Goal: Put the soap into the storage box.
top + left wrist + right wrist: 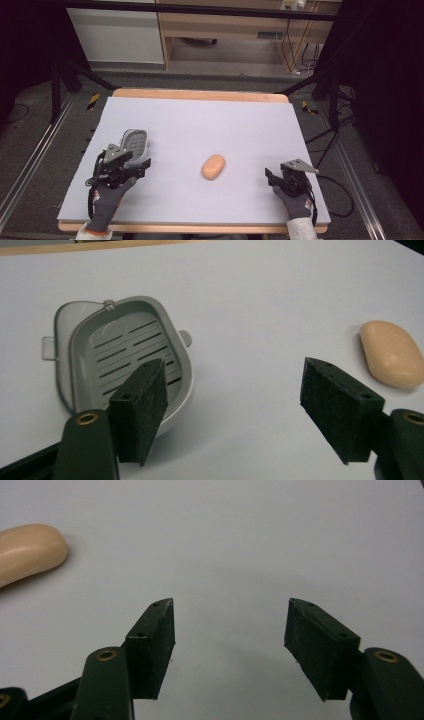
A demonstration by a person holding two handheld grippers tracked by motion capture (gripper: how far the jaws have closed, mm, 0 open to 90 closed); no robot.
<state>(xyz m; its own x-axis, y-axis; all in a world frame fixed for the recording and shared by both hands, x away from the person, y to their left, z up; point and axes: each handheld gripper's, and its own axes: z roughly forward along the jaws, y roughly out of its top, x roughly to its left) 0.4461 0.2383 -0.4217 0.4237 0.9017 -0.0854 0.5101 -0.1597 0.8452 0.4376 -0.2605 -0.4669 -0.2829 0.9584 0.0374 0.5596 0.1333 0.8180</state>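
Note:
A peach-coloured bar of soap (213,166) lies near the middle of the white table top (200,125). A grey slotted soap dish (134,141) sits at the left. My left gripper (134,166) hovers just in front of the dish, open and holding nothing. In the left gripper view the soap dish (125,357) is behind the left jaw and the soap (393,354) is at far right. My right gripper (272,178) rests open at the right, empty. The right gripper view has the soap (30,551) at its left edge.
The table's wooden edge (200,94) runs along the far side. Beyond it stand a wooden cabinet (240,30) and cables (295,50) on the floor. Black frame legs (62,75) flank the table.

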